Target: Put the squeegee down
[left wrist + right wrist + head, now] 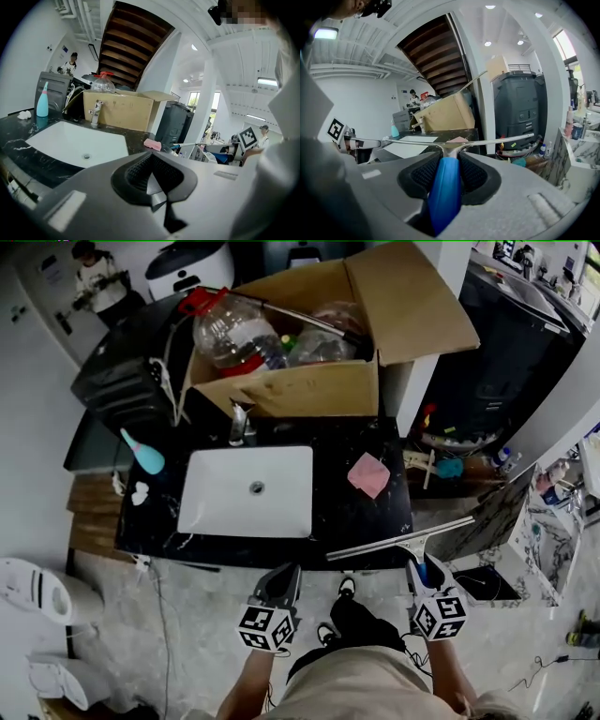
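Left tongs (284, 575): jaws together, nothing between. Right tongs (419, 568) alongside: pads pressed on squeegee (398, 542) handle. Both tilted slightly downward.

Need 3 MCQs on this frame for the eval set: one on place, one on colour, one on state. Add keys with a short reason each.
1. Where is the pink sponge relative to the sink?
A) inside it
B) on the counter, to its right in the head view
C) on the floor

2. What colour is the handle of the squeegee?
A) red
B) yellow
C) blue

3. How does the left gripper stand?
A) shut, nothing between its jaws
B) shut on the squeegee
C) wide open

Key:
1 B: the sponge lies on the black top beside the basin.
2 C: a blue handle sits in the right gripper.
3 A: its pads meet with nothing between them.
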A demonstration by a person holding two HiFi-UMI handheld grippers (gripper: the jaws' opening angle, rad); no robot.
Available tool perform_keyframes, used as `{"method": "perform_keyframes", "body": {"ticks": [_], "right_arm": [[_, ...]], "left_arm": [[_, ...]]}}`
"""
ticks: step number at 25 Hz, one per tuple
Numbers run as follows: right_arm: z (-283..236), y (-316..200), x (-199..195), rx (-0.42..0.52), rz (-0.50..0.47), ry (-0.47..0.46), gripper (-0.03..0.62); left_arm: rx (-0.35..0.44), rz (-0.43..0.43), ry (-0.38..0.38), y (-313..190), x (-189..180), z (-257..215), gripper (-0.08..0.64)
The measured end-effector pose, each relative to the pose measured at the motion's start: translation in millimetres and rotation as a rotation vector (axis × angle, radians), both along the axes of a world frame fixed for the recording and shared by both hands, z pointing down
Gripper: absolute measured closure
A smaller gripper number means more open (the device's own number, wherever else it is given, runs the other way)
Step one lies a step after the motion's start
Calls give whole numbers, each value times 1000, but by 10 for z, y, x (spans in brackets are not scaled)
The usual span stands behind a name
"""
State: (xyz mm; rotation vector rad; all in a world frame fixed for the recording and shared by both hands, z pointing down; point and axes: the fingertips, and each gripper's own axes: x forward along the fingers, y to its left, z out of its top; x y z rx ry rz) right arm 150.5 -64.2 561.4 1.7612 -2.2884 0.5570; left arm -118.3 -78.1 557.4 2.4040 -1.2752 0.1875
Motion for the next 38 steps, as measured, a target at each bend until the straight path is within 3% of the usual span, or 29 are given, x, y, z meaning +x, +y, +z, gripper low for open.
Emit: {"method": "perform_keyframes", "body": {"ticks": [10,18,38], "right_arm": [[109,-1204,-53,40,-57,-54,462],[128,-1891,-163,44,-119,-54,462],[507,-3259,-456,-87,-56,128,462]], "left_arm": [[34,-43,-92,-994,-76,-322,545],[20,-75,-90,-1494,-85,-353,545],[-60,139,-7,-2155,-49,-84,545]]}}
